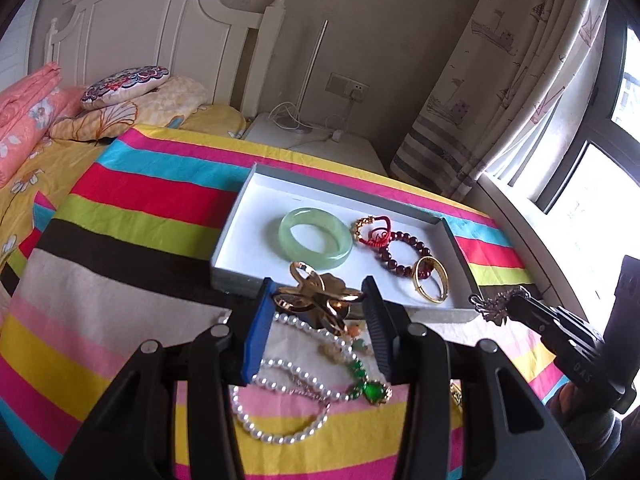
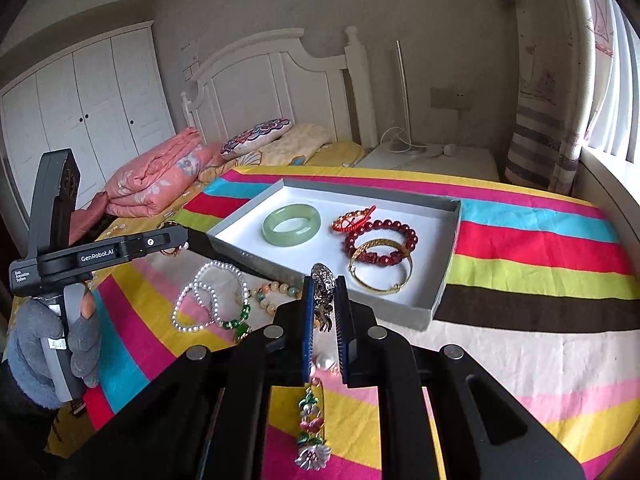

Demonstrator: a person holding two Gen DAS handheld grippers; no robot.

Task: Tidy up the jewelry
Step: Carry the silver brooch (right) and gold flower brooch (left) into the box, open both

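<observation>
Jewelry is lying partly in the grey tray (image 2: 448,280) on the striped desk (image 2: 520,248): a green bangle (image 2: 291,225), red beads (image 2: 382,242) and a gold bangle (image 2: 380,270). Left claw (image 1: 318,300) is gripping a gold flower brooch (image 1: 316,294); right claw (image 2: 325,292) is pinching a dark metal brooch (image 2: 324,280). Pearl strands (image 2: 208,300) are resting outside, near the tray.

Striped cloth (image 2: 520,240) over the bench: yellow, pink, blue, red, lime, dark brown and cream bands. Shallow cardboard tray (image 2: 450,268): grey walls, white floor. Round jade bangle (image 2: 291,225): pale green. Beaded bracelet (image 2: 384,240): dark red. Metal bangle (image 2: 380,276): gold. Pearl strand (image 2: 208,300): white.
</observation>
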